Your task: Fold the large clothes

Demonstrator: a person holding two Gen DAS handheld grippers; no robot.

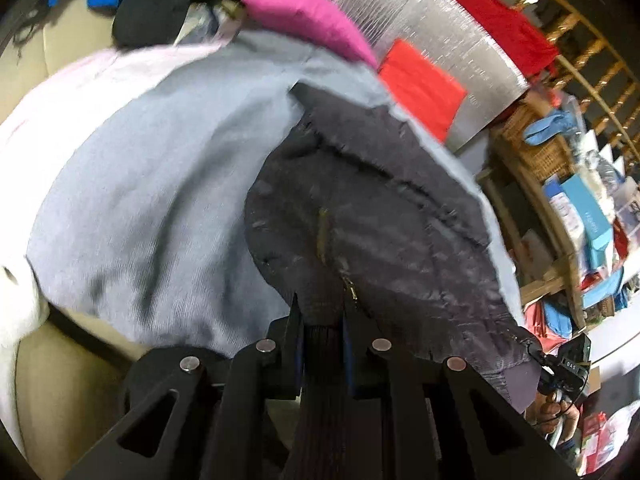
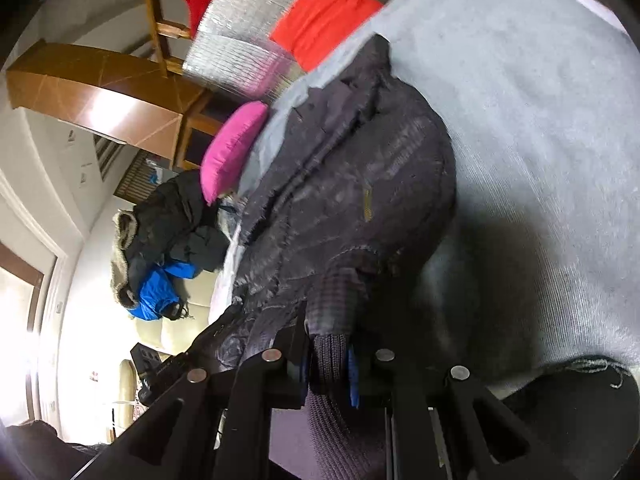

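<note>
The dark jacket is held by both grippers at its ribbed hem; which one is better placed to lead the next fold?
Probably the left gripper: the dark jacket lies straight ahead of it on the grey sheet. From the right gripper it runs off sideways.

Dark quilted jacket (image 1: pixel 372 216) with a brass zipper and ribbed hem, spread crumpled on pale grey cloth, collar toward twelve o'clock, hem at six.

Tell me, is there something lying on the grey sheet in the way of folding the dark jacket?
Nothing visible. Both claws, left and right, are shut on the ribbed hem of the dark jacket; the grey sheet beside it is bare.
</note>
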